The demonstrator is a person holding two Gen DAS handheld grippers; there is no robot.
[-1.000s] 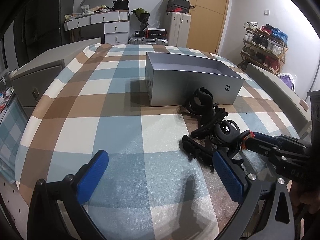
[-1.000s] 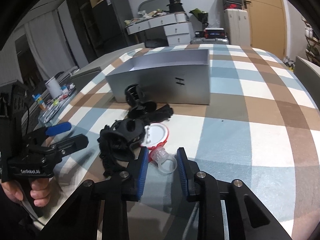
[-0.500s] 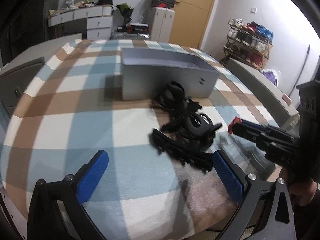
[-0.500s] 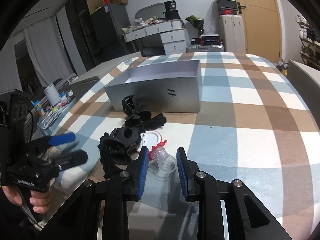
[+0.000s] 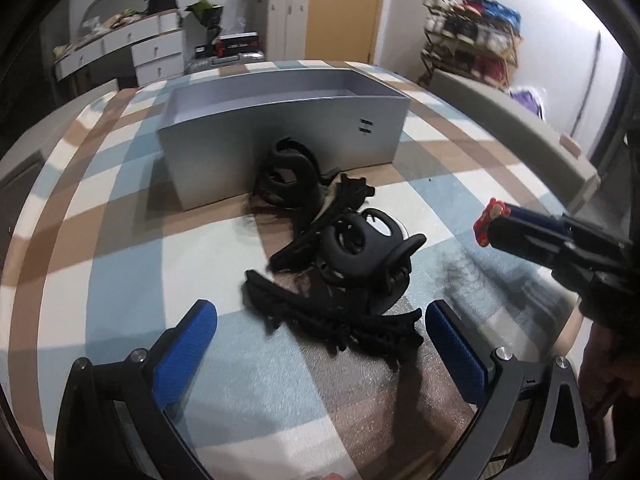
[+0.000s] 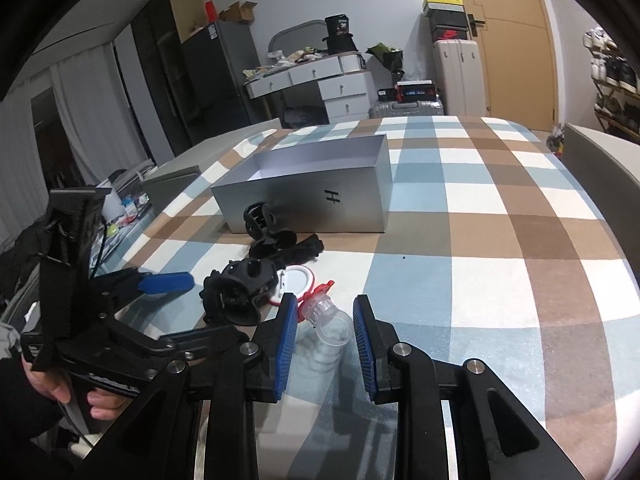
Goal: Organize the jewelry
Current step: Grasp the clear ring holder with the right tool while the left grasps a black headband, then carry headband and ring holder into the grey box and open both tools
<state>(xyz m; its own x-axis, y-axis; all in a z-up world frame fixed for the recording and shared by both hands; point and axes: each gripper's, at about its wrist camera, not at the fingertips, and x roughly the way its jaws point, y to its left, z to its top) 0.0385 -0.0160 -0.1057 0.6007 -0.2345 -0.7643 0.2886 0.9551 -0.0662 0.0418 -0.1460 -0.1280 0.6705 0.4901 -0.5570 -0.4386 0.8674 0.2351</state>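
Checked counter (image 5: 120,208) with grey box (image 5: 280,120): left gripper (image 5: 320,344), fingers spread wide, has advanced onto the black hair clips (image 5: 340,264) before the box—while right gripper (image 6: 325,334) now lifts its clenched clear bottle (image 6: 328,322).

Behind the checked tablecloth (image 6: 500,216): white drawer desk (image 6: 320,84) piled with clutter, pale suitcase (image 6: 460,76) beside wooden door (image 6: 516,36), shoe rack (image 5: 472,44) at right, dark cabinet (image 6: 208,80) near grey curtains (image 6: 88,116).
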